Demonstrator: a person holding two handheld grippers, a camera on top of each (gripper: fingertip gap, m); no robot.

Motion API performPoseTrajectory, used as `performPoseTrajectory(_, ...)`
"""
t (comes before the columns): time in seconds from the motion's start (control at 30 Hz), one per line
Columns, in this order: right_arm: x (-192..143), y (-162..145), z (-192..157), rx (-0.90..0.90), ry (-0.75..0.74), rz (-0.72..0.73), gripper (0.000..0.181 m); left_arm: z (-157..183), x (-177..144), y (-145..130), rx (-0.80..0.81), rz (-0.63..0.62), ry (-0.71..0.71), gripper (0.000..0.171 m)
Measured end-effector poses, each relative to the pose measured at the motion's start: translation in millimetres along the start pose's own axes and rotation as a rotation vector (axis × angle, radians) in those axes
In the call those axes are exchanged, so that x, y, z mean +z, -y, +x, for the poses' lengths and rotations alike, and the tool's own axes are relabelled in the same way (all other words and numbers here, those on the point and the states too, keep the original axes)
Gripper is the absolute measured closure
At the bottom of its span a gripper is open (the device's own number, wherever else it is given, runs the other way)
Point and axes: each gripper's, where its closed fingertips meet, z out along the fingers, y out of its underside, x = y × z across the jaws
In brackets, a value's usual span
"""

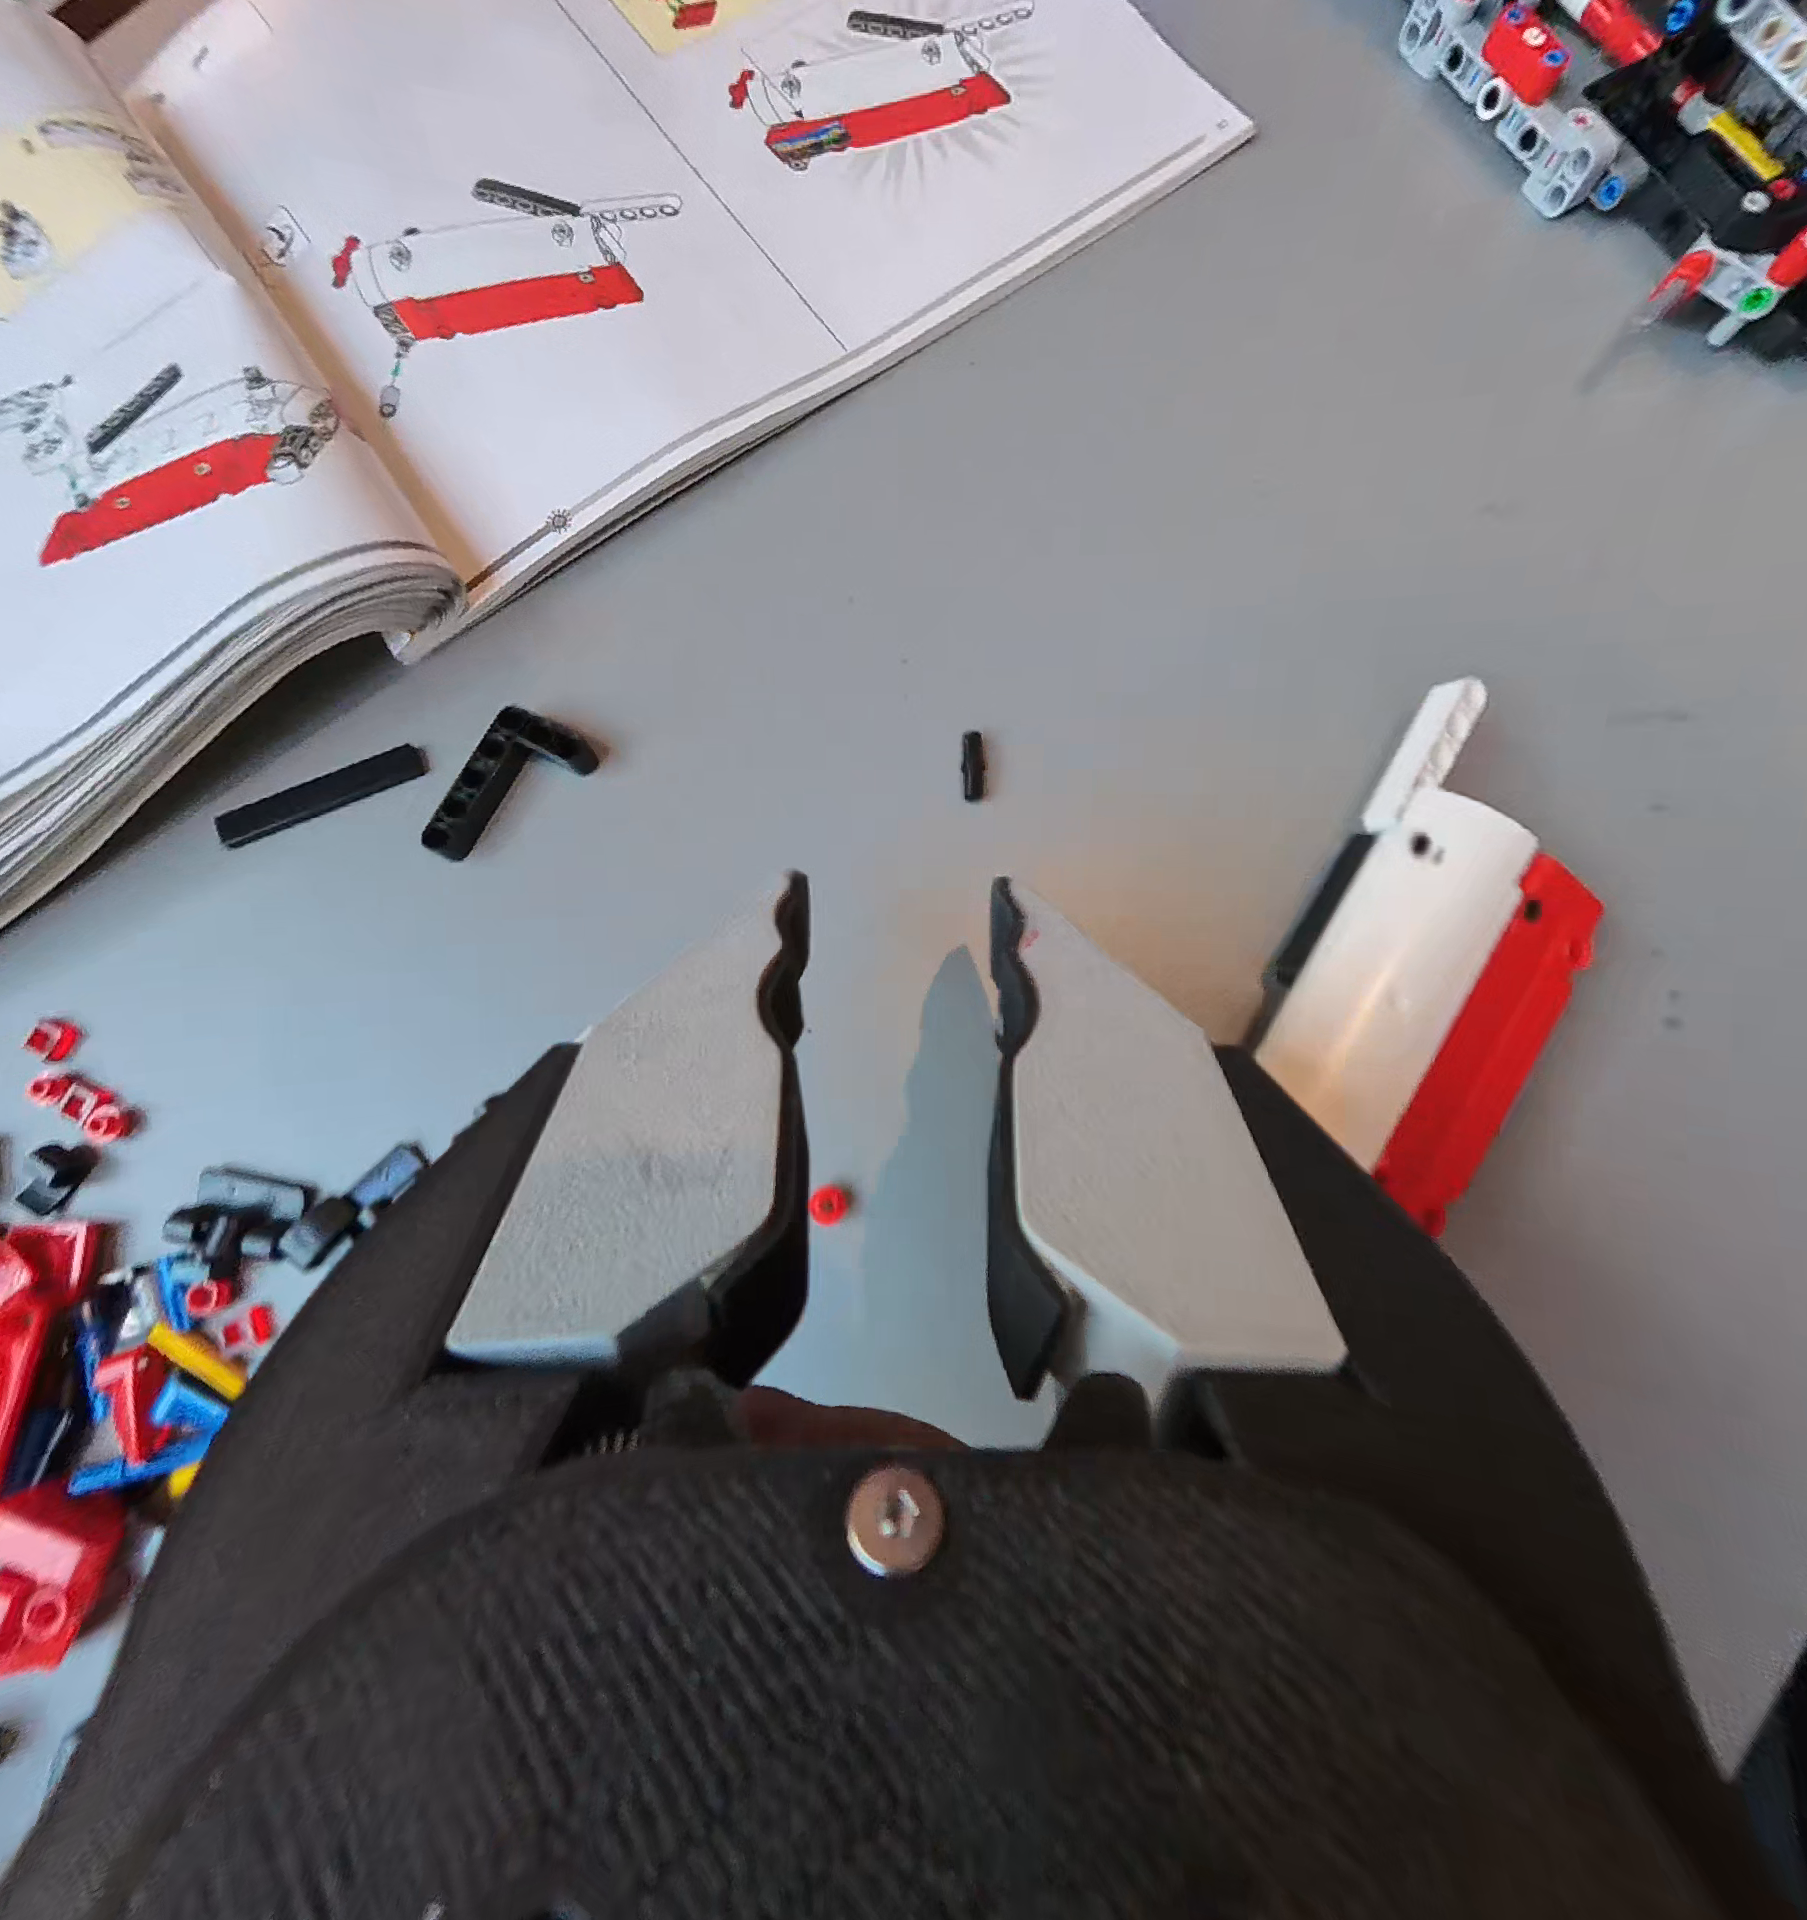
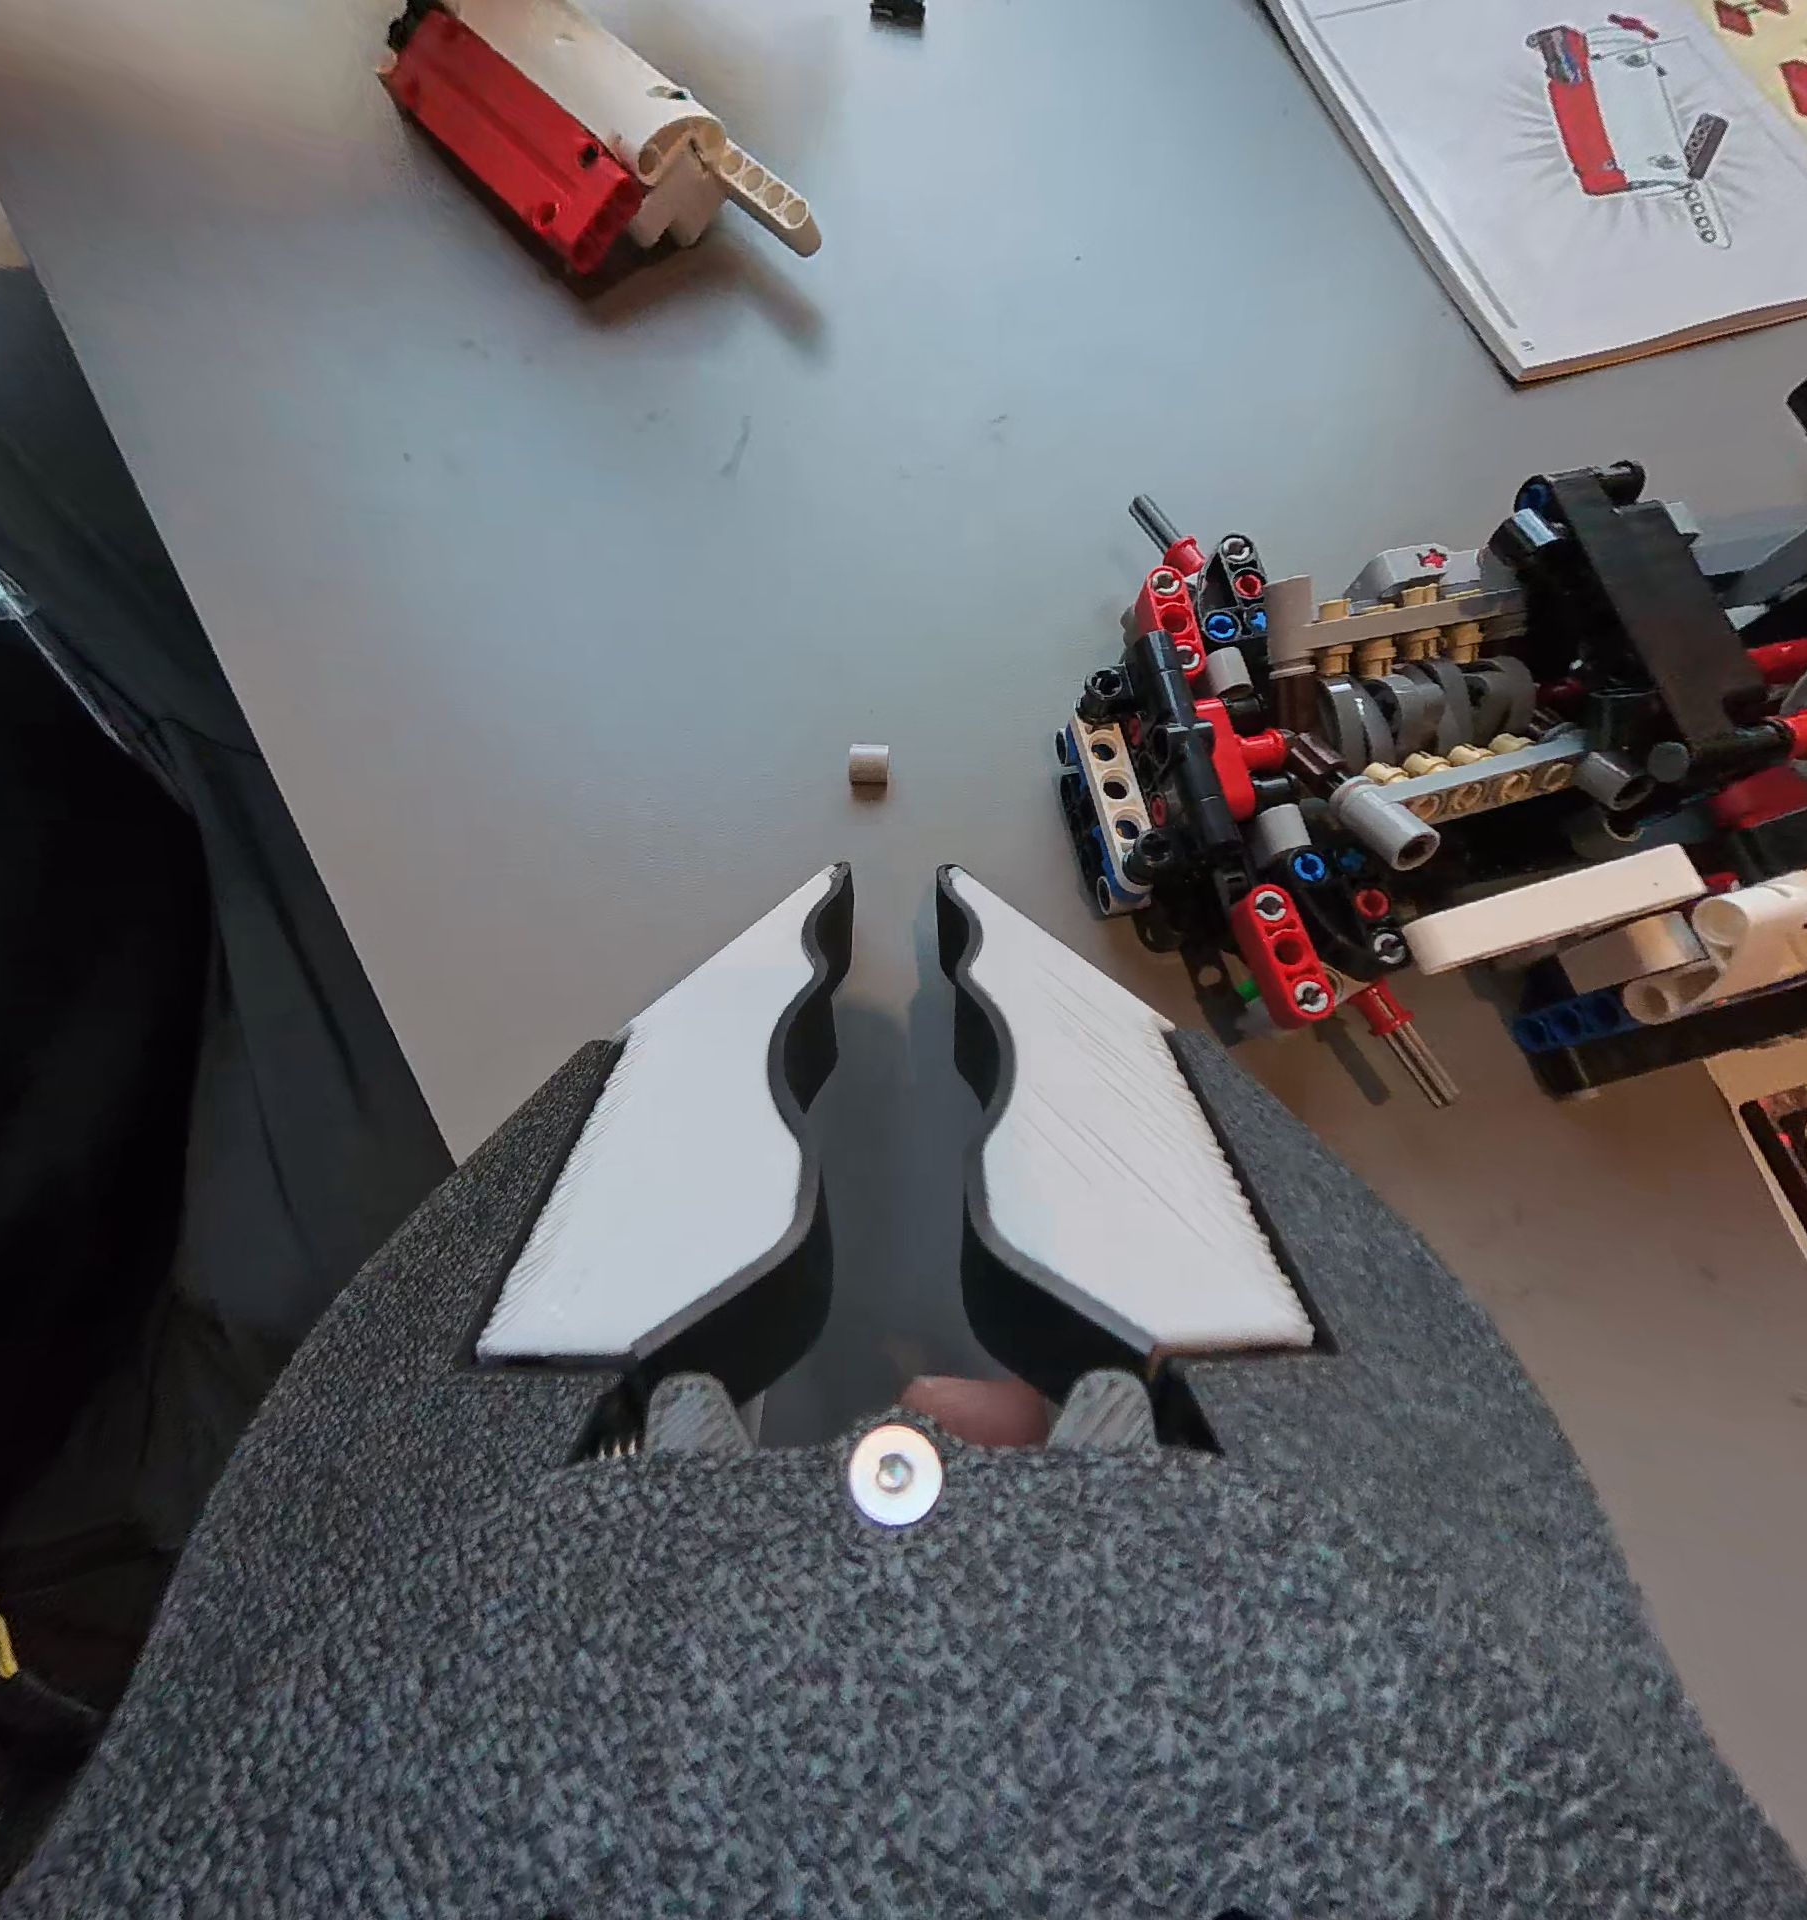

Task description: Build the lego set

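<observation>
Red-and-white panel piece [image 1: 1418, 997] lies flat on grey table [image 1: 1138, 520], just R of left gripper [image 1: 896, 883]; long axis runs from near-R edge of the gripper body up and slightly R in left wrist view, white holed arm at far end pointing away from camera, red strip along its R side. In right wrist view same piece [image 2: 577, 135] sits at top L, well apart from right gripper [image 2: 894, 873], long axis diagonal, holed arm pointing lower R. Left gripper: tilted down over table, tongs apart w/ clear gap, nothing between tips; small red ring [image 1: 828, 1202] on table seen through gap nearer the base, not touched. Ahead of tips: short black pin [image 1: 972, 766], upright-ish in frame; further L an L-shaped black beam [image 1: 504, 779] and straight black bar [image 1: 322, 795], side by side, apart. Open instruction book [image 1: 411, 312] top L; loose parts pile [image 1: 78, 1330], red/blue/black, lower L. Right gripper: angled down at table, tongs apart, empty; small grey sleeve [image 2: 868, 774] just ahead of tips, not touching. Part-built car frame [image 2: 1450, 790] to its R, long axis roughly L–R in frame; also at top R of left wrist view [image 1: 1657, 156].
</observation>
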Motion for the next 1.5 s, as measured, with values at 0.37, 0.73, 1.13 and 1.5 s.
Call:
performPoseTrajectory(0.37,-1,2,-1,-0.010,0.005,0.015,0.167,12,45,7,0.022,-0.107,-0.099,0.147)
performPoseTrajectory(0.73,0,2,-1,0.011,0.028,0.013,0.167,12,48,4,0.068,-0.115,-0.061,0.168)
performPoseTrajectory(1.13,-1,3,-1,0.043,0.053,0.026,0.168,16,-5,9,-0.023,0.108,-0.136,0.169)
performPoseTrajectory(1.5,-13,15,2,0.089,0.080,0.132,0.166,53,-58,1,0.071,0.288,-0.156,0.169)
